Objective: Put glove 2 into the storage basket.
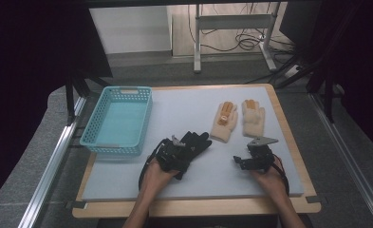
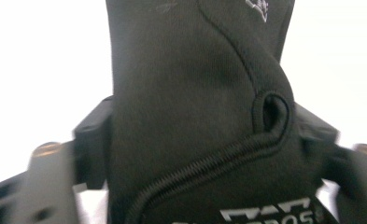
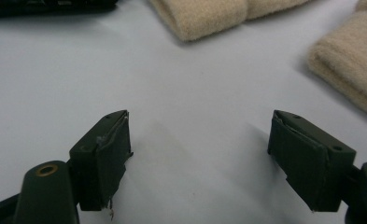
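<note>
The tabletop [image 1: 193,183], covered by a pale grey mat, takes up the centre of my high view. At its upper left stands a turquoise basket [image 1: 118,121] with perforated walls; I see nothing inside it, only its bare floor. Two beige knitted gloves [image 1: 237,118] lie side by side at the upper right of the mat, fingers pointing to the top of the frame.

The black glove [image 1: 197,141] lies at mid-frame, just right of the basket's lower corner, its fingers splayed toward the upper right. My left gripper [image 1: 174,154] sits on its cuff end, the left hand [image 1: 154,179] coming in from the bottom edge with the forearm angled up the frame. In the left gripper view the black fabric [image 2: 195,116], its seams and a white printed logo at the bottom edge stand between the two jaws, which press against it on both sides: clamped on the glove.

My right gripper [image 1: 243,162] rests at the lower right of the mat, below the beige pair and apart from them, the right hand [image 1: 269,178] behind it. The right gripper view shows its jaws standing wide apart over bare mat, with the beige cuffs [image 3: 204,16] along the top edge.
</note>
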### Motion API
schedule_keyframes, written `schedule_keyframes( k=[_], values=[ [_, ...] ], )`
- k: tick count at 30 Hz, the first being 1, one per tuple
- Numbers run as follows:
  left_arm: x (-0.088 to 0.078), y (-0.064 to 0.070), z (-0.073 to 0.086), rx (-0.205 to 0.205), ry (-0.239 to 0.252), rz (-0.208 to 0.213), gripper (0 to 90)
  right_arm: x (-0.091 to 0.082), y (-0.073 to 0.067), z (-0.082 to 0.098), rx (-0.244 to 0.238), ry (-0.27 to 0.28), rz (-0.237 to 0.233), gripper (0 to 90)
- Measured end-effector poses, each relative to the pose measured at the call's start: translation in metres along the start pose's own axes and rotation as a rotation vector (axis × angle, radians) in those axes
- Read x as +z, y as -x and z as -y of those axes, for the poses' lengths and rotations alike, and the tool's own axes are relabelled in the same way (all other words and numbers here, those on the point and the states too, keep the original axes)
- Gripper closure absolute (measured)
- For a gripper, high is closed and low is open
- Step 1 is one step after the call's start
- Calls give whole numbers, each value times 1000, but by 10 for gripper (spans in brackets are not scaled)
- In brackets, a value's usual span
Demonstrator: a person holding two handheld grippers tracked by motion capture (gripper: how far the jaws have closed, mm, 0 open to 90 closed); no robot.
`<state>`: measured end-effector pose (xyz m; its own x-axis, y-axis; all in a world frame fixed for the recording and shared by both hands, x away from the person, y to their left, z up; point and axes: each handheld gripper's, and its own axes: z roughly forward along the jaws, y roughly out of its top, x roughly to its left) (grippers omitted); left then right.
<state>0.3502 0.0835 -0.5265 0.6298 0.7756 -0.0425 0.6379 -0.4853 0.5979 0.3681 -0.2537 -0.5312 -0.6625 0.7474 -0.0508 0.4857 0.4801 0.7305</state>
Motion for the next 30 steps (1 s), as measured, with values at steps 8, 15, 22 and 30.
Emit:
schedule_keyframes(
  k=[8,15,22,30],
  values=[
    [-10,-8,-3,-4,14,22,619,0,0,0,0,0,0,208],
    [-32,-15,-17,-15,60,34,621,0,0,0,0,0,0,208],
    [-56,-31,-39,-42,77,-17,613,0,0,0,0,-1,0,208],
    [-85,-72,-49,-110,87,-78,605,0,0,0,-1,0,0,208]
  ],
)
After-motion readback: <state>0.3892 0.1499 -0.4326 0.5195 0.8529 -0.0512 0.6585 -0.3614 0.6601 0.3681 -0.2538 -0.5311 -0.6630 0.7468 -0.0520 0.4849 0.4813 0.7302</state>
